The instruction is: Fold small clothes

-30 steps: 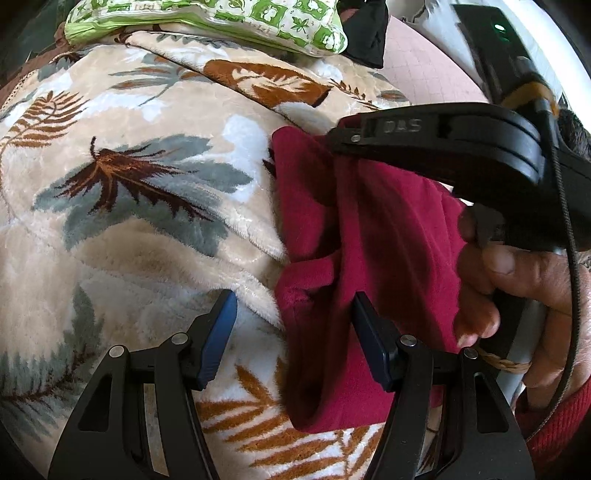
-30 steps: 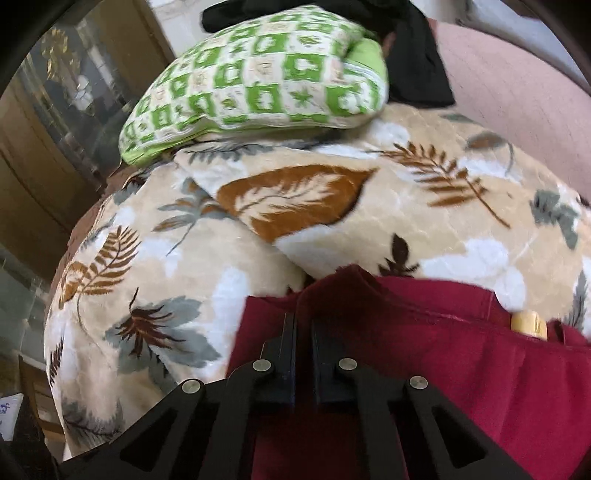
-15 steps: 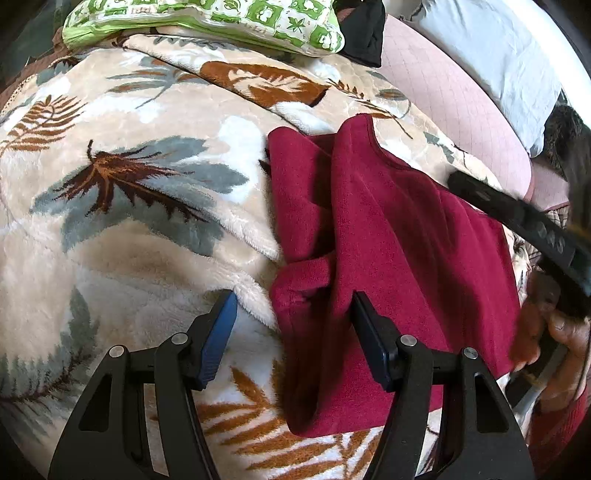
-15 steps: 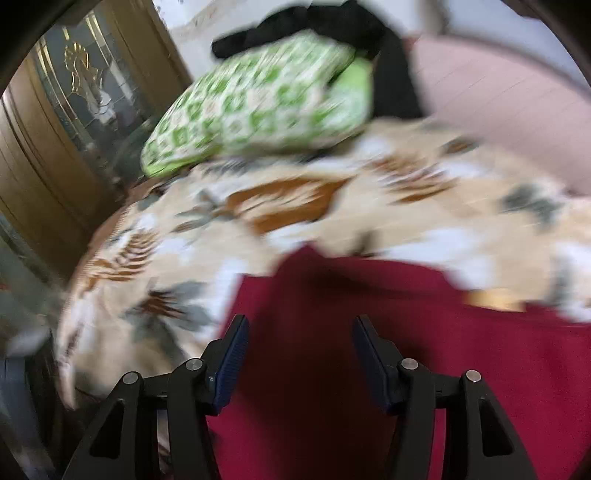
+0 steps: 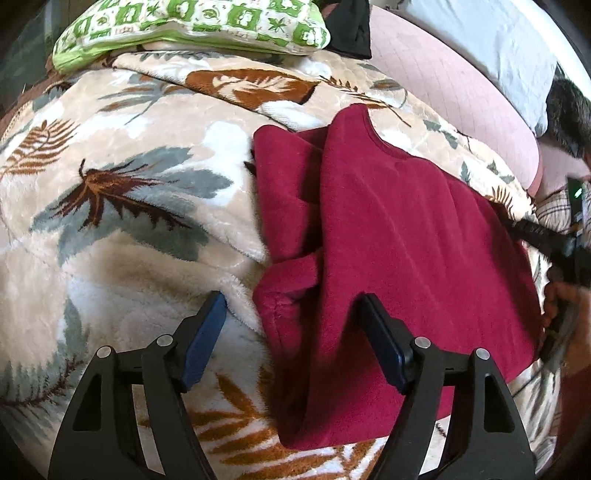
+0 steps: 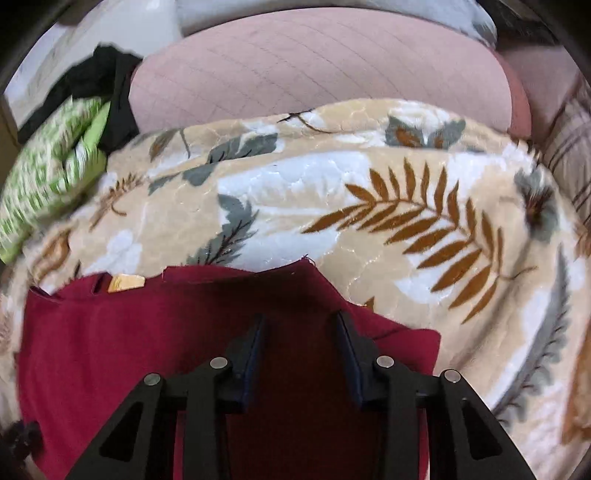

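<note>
At the bottom of the left wrist view the left gripper has its fingers spread and still widening, pinching nothing; the folded edge of the red top lies between them. The top fills the centre and right of that frame, lying on the leaf-print blanket. In the right wrist view the right gripper hovers over the top's corner at lower centre, its jaws apart but closing, nothing pinched. Farther back lie a green pillow at upper left and a pink cushion along the top

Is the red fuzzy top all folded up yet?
Partly folded: the dark red fleece top has its left side flap turned over onto itself, the rest lying spread on the leaf-patterned blanket.
</note>
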### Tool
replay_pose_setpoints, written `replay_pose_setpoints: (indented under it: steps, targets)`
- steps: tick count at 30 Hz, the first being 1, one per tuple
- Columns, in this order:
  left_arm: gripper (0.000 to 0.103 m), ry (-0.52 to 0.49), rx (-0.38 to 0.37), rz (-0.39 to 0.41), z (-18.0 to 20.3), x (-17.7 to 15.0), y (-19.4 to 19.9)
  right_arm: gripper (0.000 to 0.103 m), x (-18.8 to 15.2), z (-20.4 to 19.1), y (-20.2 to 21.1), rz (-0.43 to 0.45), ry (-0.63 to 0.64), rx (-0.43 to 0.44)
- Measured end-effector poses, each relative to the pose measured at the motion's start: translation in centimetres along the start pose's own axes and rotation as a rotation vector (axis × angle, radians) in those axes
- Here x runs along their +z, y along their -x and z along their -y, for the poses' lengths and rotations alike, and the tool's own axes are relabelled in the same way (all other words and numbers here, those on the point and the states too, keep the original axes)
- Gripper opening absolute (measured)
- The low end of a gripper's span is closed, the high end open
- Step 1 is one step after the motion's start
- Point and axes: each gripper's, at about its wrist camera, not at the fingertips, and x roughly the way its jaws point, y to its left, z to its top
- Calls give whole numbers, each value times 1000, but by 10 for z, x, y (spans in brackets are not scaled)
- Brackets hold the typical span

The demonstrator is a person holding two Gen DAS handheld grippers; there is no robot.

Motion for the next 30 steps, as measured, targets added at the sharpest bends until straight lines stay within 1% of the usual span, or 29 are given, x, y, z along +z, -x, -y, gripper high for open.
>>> replay_pose_setpoints:
  steps: [1,2,3,4,5,6,7,8,9,10,11,12,15,16,18,19,20,21,23,25,28,30]
  targets:
    - [75,0,-1,0,0,0,0,37,2,-8,9,15,3,29]
    - [76,3,-5,-1,-1,0,0,38,3,-22,22,24,9,94]
    - [76,8,-11,-3,-2,0,1,40,2,-29,28,24,18,127]
    - [75,13,-16,-5,-3,0,2,45,2,-45,36,24,42,172]
    - [75,15,-19,-6,-3,0,2,47,1,-66,45,23,85,224]
    - [75,18,-23,-8,-4,-1,3,48,0,-81,50,17,119,261]
    - [75,20,-27,-10,-5,-1,3,50,-5,-108,56,-7,171,315]
    - [75,22,-31,-12,-5,-2,4,56,-8,-128,57,-33,206,355]
    - [75,22,-33,-14,-5,-2,5,60,-10,-142,56,-50,225,377]
    - [75,23,-36,-16,-6,-3,6,67,-13,-161,55,-68,251,403]
    - [75,25,-39,-19,-7,-4,7,70,-17,-180,53,-85,275,416]
    - [75,27,-42,-21,-8,-5,8,70,-21,-199,49,-101,298,415]
    - [75,49,-68,-21,-15,-13,14,71,-27,-235,33,-147,334,398]
    - [75,55,-74,-23,-16,-16,17,71,-28,-249,22,-188,339,384]
    - [75,65,-96,-39,-19,-16,18,73,-31,-266,11,-221,349,352]
    - [75,80,-111,-44,-22,-16,19,77,-30,-275,7,-219,367,340]
    - [76,95,-122,-46,-24,-16,19,80,-30,-281,5,-216,380,335]
    - [75,112,-134,-49,-27,-16,19,81,-30,-285,4,-218,389,336]
    - [75,133,-151,-54,-29,-15,20,84,-30,-295,-2,-246,408,331]
    - [75,138,-155,-57,-30,-15,20,88,-30,-304,-10,-267,447,293]
    - [75,125,-145,-57,-27,-16,20,89,-32,-310,-19,-273,487,223]
    - [76,108,-131,-56,-24,-16,20,86,-36,-313,-20,-258,533,189]
